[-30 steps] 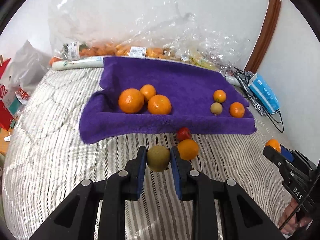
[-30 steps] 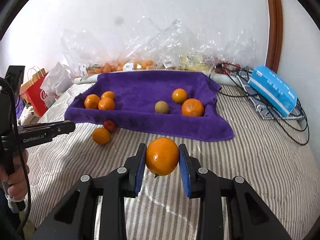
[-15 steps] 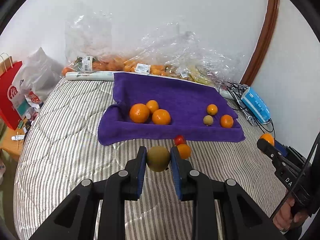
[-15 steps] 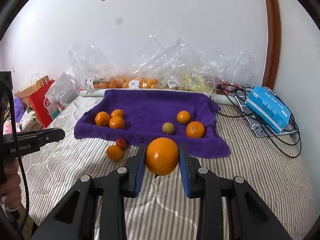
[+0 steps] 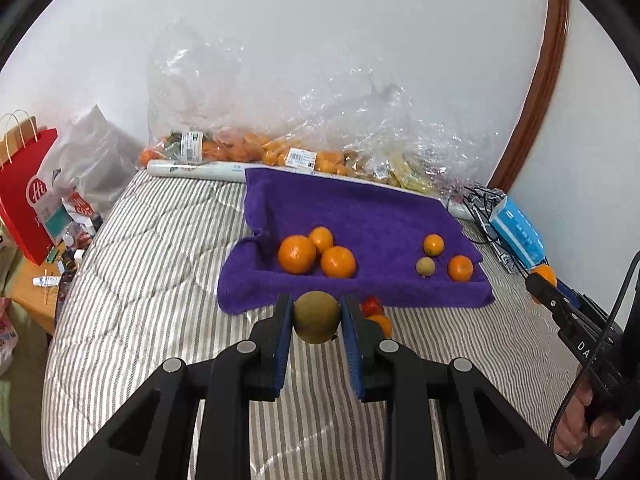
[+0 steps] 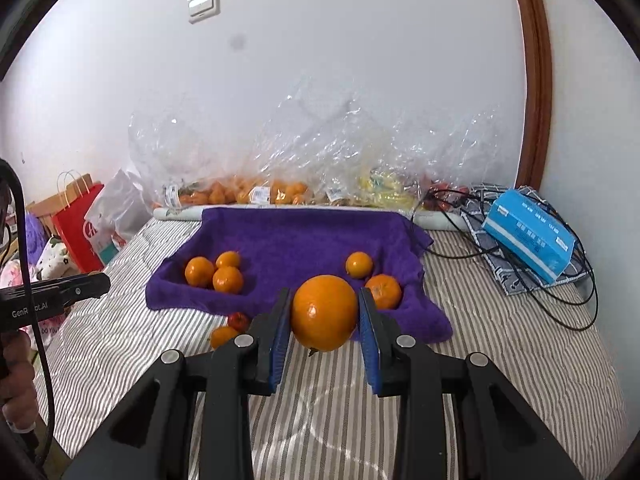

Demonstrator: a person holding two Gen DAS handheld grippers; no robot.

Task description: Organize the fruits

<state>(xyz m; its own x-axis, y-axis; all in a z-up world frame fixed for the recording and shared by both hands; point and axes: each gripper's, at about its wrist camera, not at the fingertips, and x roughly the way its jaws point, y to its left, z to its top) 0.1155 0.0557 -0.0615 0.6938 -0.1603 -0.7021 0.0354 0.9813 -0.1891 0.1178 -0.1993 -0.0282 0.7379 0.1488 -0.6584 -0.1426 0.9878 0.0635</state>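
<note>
Fruit is up in the air now: the left gripper (image 5: 317, 336) squeezes a round brownish-green fruit (image 5: 317, 316), and the right gripper (image 6: 323, 328) squeezes a big round orange (image 6: 324, 318). Both have lifted higher off the striped bed cover (image 6: 500, 360), so I think they go next to the soft purple towel (image 6: 296, 240) farther back.

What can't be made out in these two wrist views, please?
- Left wrist view: the loose orange on the bedspread is mostly hidden behind the left gripper.
- Right wrist view: the small brown fruit on the purple towel is hidden behind the big orange in the right gripper.
- Both views: the fruit in the plastic bags is blurred by crinkled film, and the labels are too small to read.
</note>
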